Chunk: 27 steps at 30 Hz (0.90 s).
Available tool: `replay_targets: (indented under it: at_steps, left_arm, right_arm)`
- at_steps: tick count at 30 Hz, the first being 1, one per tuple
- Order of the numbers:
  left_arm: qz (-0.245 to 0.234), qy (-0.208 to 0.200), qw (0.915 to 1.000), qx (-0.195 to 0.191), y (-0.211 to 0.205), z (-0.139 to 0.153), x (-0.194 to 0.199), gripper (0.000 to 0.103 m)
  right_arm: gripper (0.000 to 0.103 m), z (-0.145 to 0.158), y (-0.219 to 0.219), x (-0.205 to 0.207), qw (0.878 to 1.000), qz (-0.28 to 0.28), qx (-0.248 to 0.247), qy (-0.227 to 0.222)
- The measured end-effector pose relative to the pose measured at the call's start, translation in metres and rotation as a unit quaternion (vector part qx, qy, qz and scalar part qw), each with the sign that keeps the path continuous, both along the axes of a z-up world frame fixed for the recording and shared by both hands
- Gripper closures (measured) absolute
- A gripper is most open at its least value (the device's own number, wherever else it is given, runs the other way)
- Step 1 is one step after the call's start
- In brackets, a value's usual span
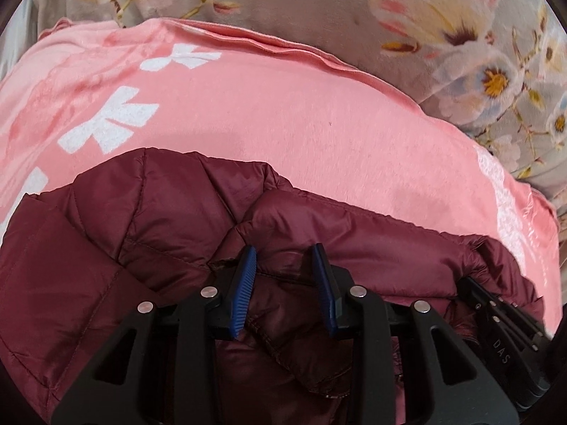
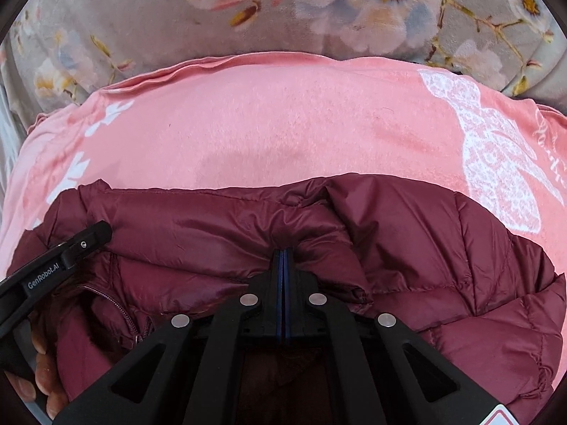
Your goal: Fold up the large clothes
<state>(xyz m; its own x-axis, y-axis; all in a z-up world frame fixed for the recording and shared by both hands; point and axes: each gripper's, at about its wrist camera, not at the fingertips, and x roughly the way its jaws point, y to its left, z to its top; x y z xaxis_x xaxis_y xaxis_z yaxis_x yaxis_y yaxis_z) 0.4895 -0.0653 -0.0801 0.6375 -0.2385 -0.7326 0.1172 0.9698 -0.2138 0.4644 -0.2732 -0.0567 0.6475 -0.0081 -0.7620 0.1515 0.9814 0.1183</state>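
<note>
The maroon quilted puffer jacket point(image 1: 149, 233) lies bunched on a pink blanket point(image 1: 283, 106) with white prints, its zipper point(image 2: 136, 322) showing near the left gripper. The left gripper point(image 1: 285, 272) stands partly parted just above the jacket's folds, its blue pads point(image 1: 244, 283) clear of the fabric, nothing pinched between them. The right gripper point(image 2: 284, 258) is clenched, its tips buried in a fold of the jacket's top edge. Fingers point(image 2: 42, 372) of the person's left hand show. Beyond lies a grey floral bedcover point(image 2: 106, 17).
</note>
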Motion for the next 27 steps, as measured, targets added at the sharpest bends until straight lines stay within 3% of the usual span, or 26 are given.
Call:
replay_targets:
  at_steps: [23, 27]
  left_arm:
    - [0.002, -0.009, 0.9996, 0.028, -0.0077, -0.0044, 0.0004, 0.072]
    - [0.003, -0.011, 0.9997, 0.024, -0.0070, -0.0032, 0.0002, 0.071]
  right_arm:
    - [0.103, -0.0008, -0.0003, 0.0025, 1.000, -0.002, 0.000, -0.006]
    - [0.103, 0.0012, -0.0062, -0.0008, 1.000, -0.003, 0.022, -0.015]
